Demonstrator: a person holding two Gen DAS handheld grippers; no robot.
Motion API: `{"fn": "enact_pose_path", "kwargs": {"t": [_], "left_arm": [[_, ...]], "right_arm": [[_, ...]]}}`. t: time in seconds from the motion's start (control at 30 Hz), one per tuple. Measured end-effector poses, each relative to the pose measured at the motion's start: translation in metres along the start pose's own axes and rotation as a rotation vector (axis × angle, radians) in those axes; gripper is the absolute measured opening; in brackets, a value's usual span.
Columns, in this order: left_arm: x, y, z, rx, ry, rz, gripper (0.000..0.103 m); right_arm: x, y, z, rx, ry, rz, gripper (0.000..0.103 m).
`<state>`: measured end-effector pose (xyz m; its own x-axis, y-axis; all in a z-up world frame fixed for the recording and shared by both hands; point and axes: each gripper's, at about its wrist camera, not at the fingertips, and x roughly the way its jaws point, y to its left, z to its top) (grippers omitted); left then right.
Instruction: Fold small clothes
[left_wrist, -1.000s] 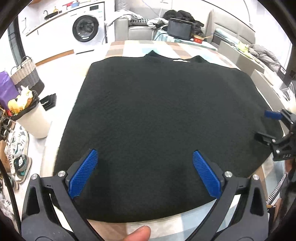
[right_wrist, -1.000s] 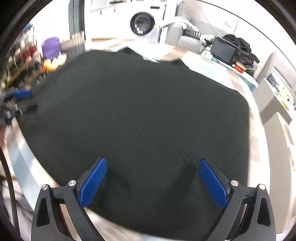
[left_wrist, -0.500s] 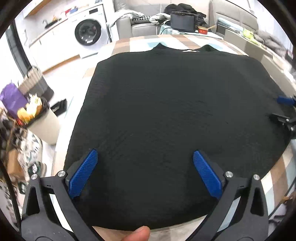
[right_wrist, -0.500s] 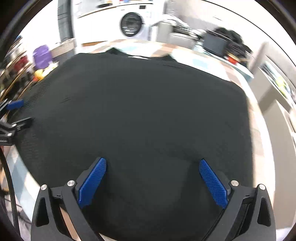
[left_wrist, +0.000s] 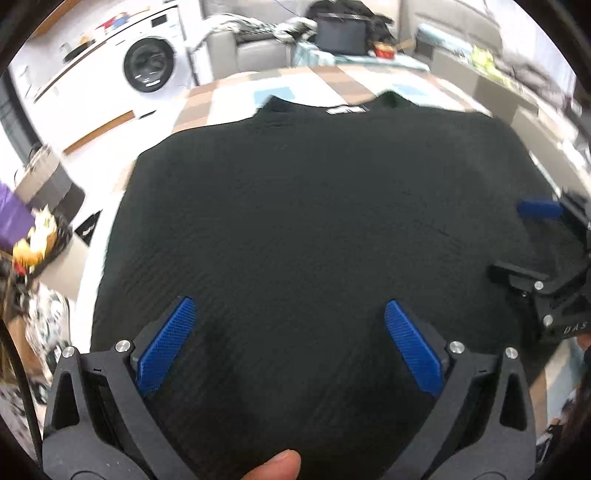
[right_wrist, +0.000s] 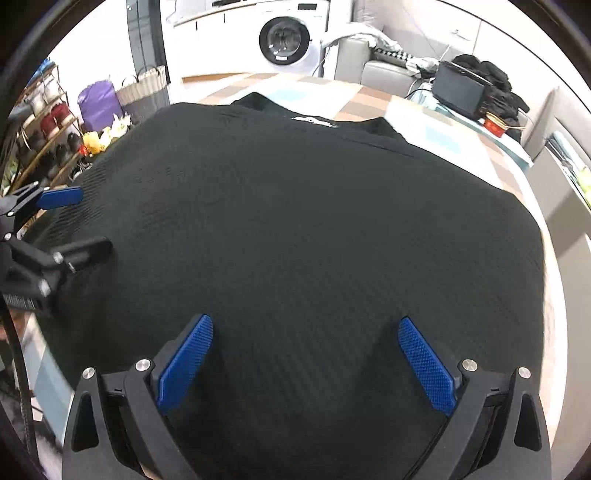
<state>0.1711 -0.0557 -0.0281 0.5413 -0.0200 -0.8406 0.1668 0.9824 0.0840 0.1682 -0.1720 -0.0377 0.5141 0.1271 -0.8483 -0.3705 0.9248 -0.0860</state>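
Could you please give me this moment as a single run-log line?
phase: pre-grasp | black garment: spread flat on table | left gripper: open, over hem | right gripper: open, over hem

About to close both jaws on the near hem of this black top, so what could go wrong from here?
1. The black top drapes past the table edge on the left, so a pull towards you may drag it off.
2. Both the left gripper and the right gripper stand open over thick knit; a pinch might catch only the top layer.
3. A thumb sits near the hem and could get in the way.
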Motion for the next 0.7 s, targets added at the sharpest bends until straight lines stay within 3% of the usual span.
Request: {"fn": "enact_pose_path", "kwargs": {"t": [0.1,0.2,0.33,0.5,0.7], "left_arm": [[0.009,-0.003,0.009,0.046,0.010,-0.031,0.103],[0.007,0.019,0.004,0.012,0.015,-0.076,0.103],[0.002,0.042,-0.009,-0.046,0.029,-0.027,0.103],[-0.004,0.047,-0.008,-0.104,0.018,-0.026,0.102],[0.005,0.009,0.034,-0.102,0.000,-0.070,0.102]], "right_arm": [[-0.001,-0.010,0.001,-0.017,0.000,-0.028,0.102],[-0.007,-0.043,-0.011,0.031,0.009,-0.069,0.102],[-0.019,-0.083,-0.036,0.152,-0.002,-0.013,0.102],[-0.031,-0.068,-0.036,0.134,-0.018,-0.075,0.103],[-0.026,-0.034,-0.004,0.086,-0.057,0.008,0.103]]}}
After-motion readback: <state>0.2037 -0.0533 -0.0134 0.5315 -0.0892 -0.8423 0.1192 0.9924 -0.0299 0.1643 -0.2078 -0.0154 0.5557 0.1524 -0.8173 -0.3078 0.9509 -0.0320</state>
